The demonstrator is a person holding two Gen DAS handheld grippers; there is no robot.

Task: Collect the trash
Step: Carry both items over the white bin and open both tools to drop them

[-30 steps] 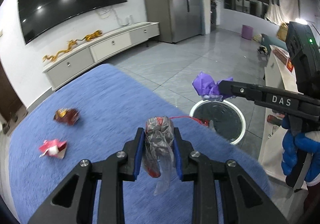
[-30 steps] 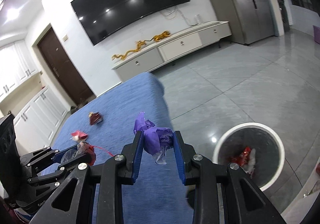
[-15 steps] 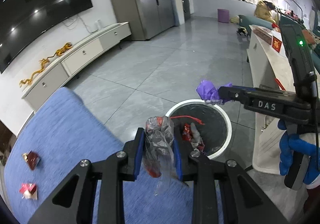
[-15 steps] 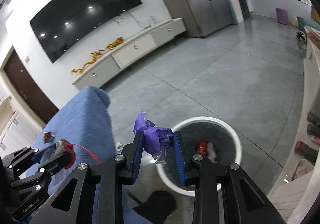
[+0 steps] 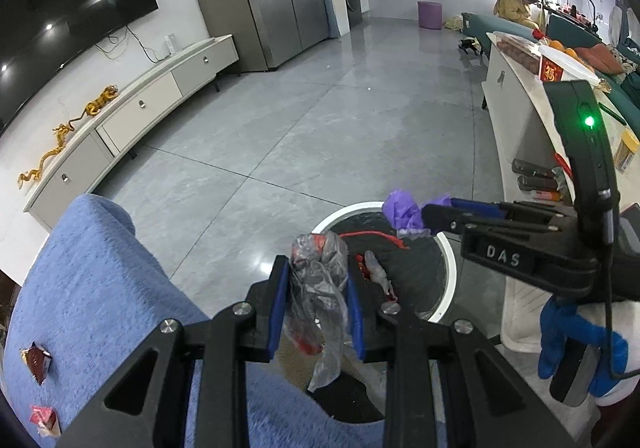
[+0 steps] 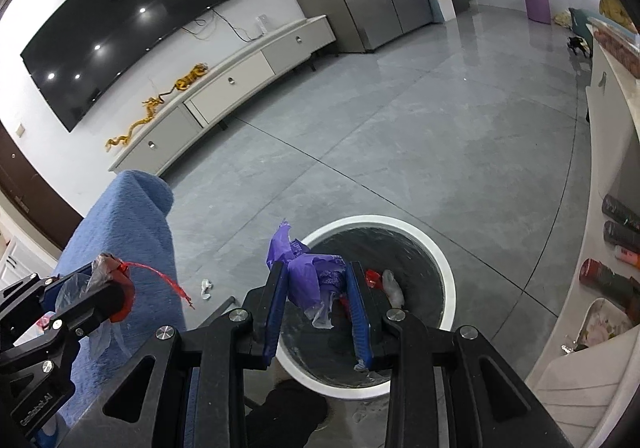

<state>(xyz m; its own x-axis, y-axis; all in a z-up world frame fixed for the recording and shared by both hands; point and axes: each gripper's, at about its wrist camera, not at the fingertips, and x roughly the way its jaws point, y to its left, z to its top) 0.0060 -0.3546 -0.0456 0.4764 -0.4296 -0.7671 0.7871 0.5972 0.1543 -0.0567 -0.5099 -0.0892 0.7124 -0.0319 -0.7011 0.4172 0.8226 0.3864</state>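
Left wrist view: you look forward and steeply down along your left tongs (image 5: 316,304), close above the white-rimmed bin (image 5: 450,272).
Right wrist view: you look forward and down along your right tongs (image 6: 316,296), close over the same bin (image 6: 448,288).
Facing: both point towards the far TV wall (image 6: 120,32) and grey floor (image 5: 320,136).
Shared: the bin, the blue surface (image 5: 100,280) at left, the floor, and each other's tongs.

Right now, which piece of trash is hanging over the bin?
The crumpled purple plastic wrapper, pinched in the right gripper, hangs over the white-rimmed bin. The clear grey plastic scrap in the left gripper sits nearer the blue cloth.
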